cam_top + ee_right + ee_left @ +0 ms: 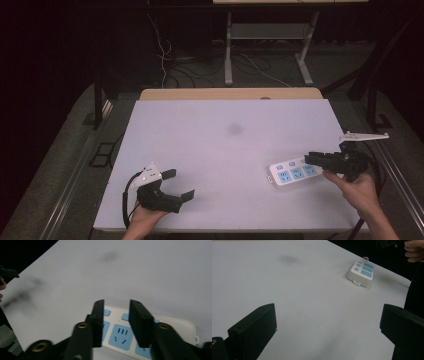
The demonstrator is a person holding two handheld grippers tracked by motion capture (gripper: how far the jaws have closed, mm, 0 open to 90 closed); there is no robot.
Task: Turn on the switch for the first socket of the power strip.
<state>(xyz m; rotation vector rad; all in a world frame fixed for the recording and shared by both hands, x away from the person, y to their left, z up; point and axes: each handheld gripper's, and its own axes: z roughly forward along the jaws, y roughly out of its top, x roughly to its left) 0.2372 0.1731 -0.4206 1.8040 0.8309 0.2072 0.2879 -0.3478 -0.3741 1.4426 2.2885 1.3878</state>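
A white power strip (295, 172) with blue socket faces lies flat near the right front of the white tabletop (200, 150). My right gripper (310, 160) hovers over the strip's right end, jaws parted with nothing between them. In the right gripper view the strip (120, 336) lies just beneath and beyond the gripper (116, 303). My left gripper (181, 184) rests at the front left, jaws spread wide and empty. In the left gripper view its jaws (327, 325) frame bare table, with the strip (361, 271) far off at the upper right and the other gripper (387, 243) above it.
A faint dark smudge (235, 129) marks the middle of the tabletop. A wooden edge (230, 93) runs along the far side. Beyond it are a metal frame (267, 45) and cables (162, 55) on the dark floor. A white plate (364, 135) sticks out by the right edge.
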